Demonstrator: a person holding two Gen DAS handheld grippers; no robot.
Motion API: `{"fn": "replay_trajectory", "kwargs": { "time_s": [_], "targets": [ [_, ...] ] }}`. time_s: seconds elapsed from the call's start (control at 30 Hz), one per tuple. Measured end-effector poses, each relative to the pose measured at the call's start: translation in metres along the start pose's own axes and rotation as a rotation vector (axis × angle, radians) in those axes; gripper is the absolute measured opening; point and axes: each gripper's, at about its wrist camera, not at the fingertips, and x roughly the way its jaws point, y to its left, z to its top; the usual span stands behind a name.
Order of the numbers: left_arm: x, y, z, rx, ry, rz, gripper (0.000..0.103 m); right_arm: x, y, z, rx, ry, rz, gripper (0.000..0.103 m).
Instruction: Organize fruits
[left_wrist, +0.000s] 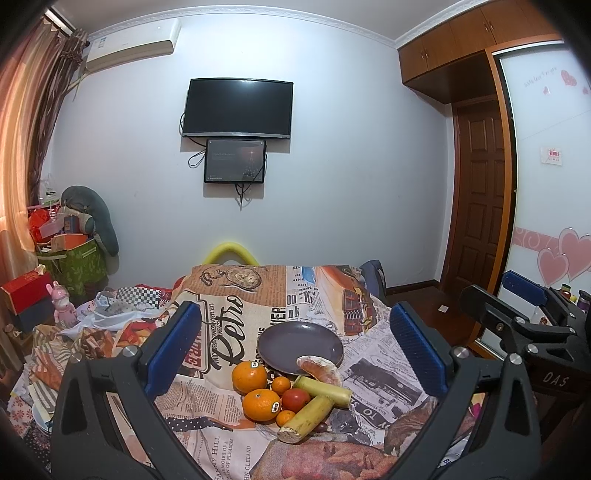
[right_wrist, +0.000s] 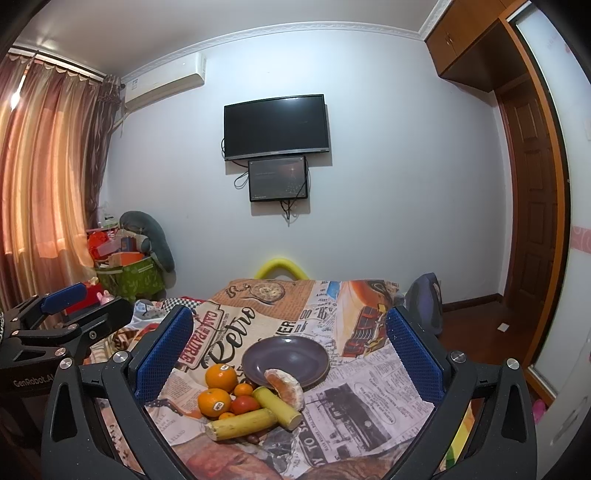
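A pile of fruit lies on the newspaper-print cloth in front of a dark purple plate (left_wrist: 300, 345) (right_wrist: 285, 357). Two stickered oranges (left_wrist: 249, 376) (left_wrist: 261, 405) (right_wrist: 221, 377) sit at its left, with small mandarins (left_wrist: 281, 384), a red tomato (left_wrist: 295, 400) (right_wrist: 245, 404) and two yellow-green cane pieces (left_wrist: 306, 419) (right_wrist: 240, 424). A peeled pomelo wedge (left_wrist: 320, 369) (right_wrist: 285, 388) leans on the plate's near rim. My left gripper (left_wrist: 295, 347) and my right gripper (right_wrist: 290, 350) both hover open above the pile, holding nothing.
The cloth (left_wrist: 221, 325) covers a bed-like surface with loose clutter at its left (left_wrist: 110, 314). The right gripper's body (left_wrist: 517, 321) shows beside the left one. A green box of items (left_wrist: 74, 262) stands by the curtain; a door (left_wrist: 480, 192) and a wardrobe are at right.
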Motion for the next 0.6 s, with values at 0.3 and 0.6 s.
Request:
{"fn": "replay_trajectory", "kwargs": {
  "time_s": [0.3,0.6],
  "targets": [
    [0.0009,-0.0006,0.0004,0.001,0.001,0.000,0.103,0.0006,0.0001,0.0000,0.002,0.001,-0.003,0.103],
    [0.0048,-0.0007,-0.0037,0.005,0.013,-0.001,0.103,0.0057,-0.0013,-0.0046,0.007,0.014,-0.004,0.103]
  ]
}}
